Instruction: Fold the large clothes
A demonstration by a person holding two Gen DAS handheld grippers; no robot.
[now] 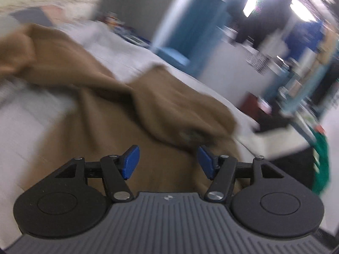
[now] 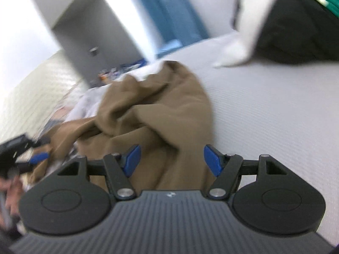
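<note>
A brown garment [image 2: 156, 114] is seen bunched on the white bed [image 2: 275, 110], gripped by nothing, as the left gripper [image 1: 167, 162] and right gripper [image 2: 171, 159] are held above it, jaws spread, apparently to pick corners

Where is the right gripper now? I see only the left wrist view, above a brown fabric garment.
Observer: The right gripper is open and empty, over the crumpled brown fabric garment.
Operator: Is the garment flat there?
Observer: No, it is bunched; its right edge lies on the grey textured mattress cover.
Operator: Is my left gripper visible?
Observer: Yes, the left gripper shows blurred by the garment's left side.
</note>
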